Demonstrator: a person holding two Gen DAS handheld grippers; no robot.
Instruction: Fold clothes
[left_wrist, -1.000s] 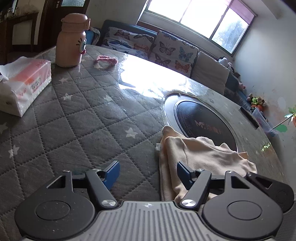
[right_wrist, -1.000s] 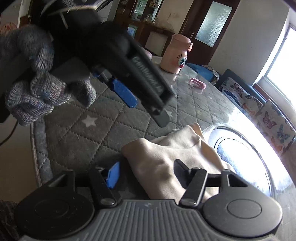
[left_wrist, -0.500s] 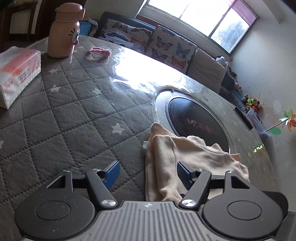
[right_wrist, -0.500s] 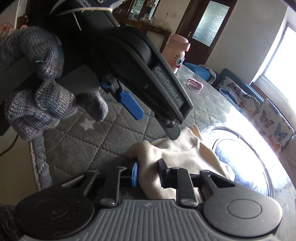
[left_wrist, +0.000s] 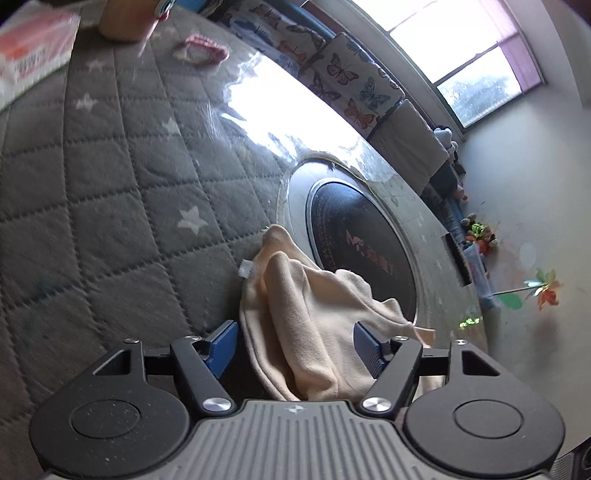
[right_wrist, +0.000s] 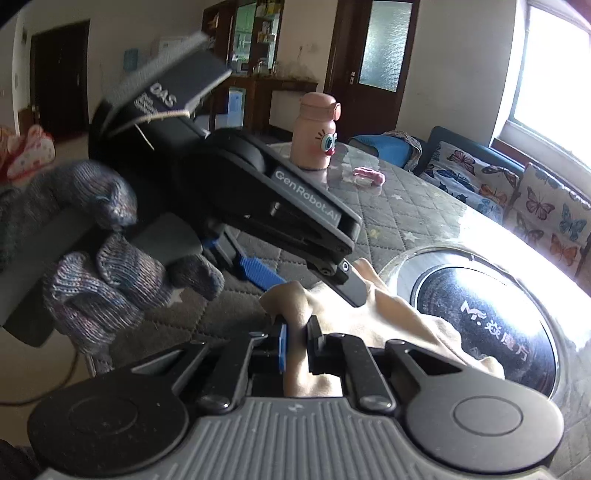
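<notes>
— Cream garment (left_wrist: 314, 317)? Soft, light, limp fleece; lying crumpled on the near part of the quilted bench (left_wrist: 110, 206), far edge draped over the round dark cooktop (left_wrist: 362, 240). Best taken by an edge or corner, never the bulk; likely to sag and slip.

— Right tongs (right_wrist: 295, 339)? Just been closing, now pinched nearly together on a raised fold at the garment's near left corner.

— Left tongs (left_wrist: 299, 338)? Spread wide, straddling the cloth's near end, pads not pressing. Gripping nothing yet.
</notes>
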